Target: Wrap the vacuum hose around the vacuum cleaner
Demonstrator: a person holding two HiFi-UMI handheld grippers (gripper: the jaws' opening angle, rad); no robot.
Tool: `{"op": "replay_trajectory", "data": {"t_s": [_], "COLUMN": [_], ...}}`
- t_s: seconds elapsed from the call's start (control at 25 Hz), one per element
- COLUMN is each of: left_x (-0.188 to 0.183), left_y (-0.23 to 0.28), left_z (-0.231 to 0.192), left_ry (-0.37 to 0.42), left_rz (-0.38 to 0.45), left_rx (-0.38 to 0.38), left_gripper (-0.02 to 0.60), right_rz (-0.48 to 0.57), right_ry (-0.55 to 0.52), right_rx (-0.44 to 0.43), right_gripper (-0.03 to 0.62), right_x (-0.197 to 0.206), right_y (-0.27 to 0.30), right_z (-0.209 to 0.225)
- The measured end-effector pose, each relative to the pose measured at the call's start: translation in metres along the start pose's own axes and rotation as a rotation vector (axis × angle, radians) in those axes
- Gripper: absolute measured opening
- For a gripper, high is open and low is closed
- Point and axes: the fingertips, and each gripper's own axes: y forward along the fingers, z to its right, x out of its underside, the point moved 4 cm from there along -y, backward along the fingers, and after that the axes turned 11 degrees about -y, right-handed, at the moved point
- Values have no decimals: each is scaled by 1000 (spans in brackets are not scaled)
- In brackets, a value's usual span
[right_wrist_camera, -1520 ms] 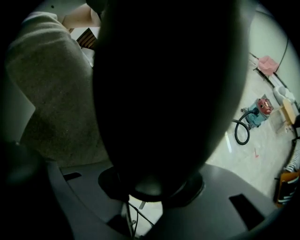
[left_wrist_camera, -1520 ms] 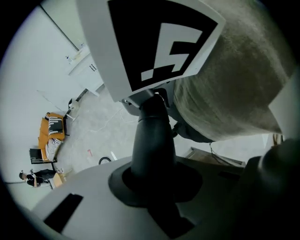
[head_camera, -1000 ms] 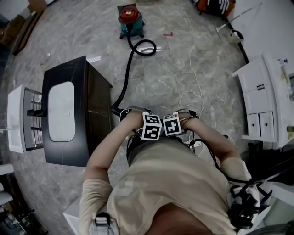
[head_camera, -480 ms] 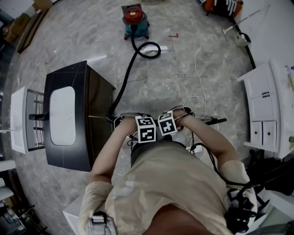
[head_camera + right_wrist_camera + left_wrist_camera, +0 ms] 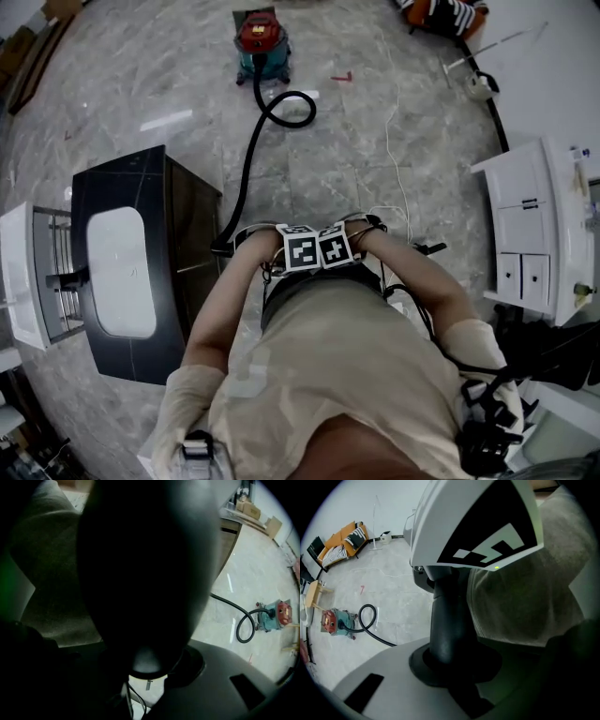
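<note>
A red and teal vacuum cleaner (image 5: 260, 42) stands far off on the marble floor. Its black hose (image 5: 246, 169) makes one loop beside it, then runs toward me and ends by my left hand, where it goes out of sight. Both grippers are held tight against my chest, with the left marker cube (image 5: 302, 248) touching the right marker cube (image 5: 335, 244). Their jaws are hidden. The left gripper view is filled by the other gripper's cube (image 5: 487, 527) and my shirt. In the right gripper view a dark shape blocks the jaws; the vacuum cleaner (image 5: 276, 613) shows beyond.
A dark cabinet with a white basin (image 5: 141, 253) stands close on my left, beside a white rack (image 5: 28, 272). White drawer units (image 5: 534, 225) line the right side. A thin white cable (image 5: 394, 150) trails over the floor. A short black piece (image 5: 429, 248) sticks out by my right wrist.
The two marker cubes have drawn closer together and turned. The whole view has shifted, with the cabinet now lower and further left. The hose keeps its loop.
</note>
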Motion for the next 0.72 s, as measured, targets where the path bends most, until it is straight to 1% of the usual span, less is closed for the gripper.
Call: {"op": "replay_trajectory", "data": {"t_s": [0.08,0.2,0.32,0.48,0.6,0.72], "left_x": [3,6,-1,-18,-38,-61], "left_y": [4,16,20,12,-2,-15], "left_z": [-11,-21,-31,-56,-81,-103], "left_ry": [-2,-24,-46,-82,-111,-170], "left_rz": [-6,-26,-35,-58,-81,-95], "left_rx": [13,52,66,85,90,106], "left_gripper": [49,49,49,49,49,49], "right_rz": [17,38,63,89,113,137], "right_ry": [16,43,38,5,-22,-64], "right_rx": [-7,-9,-13,-21,-18,-5], "right_gripper": [133,133,133,133,133,133], "right_x": [0,5,12,34,59,88], "right_y": [3,13,18,8,-7,-21], "right_z": [11,24,34,54,72,91]}}
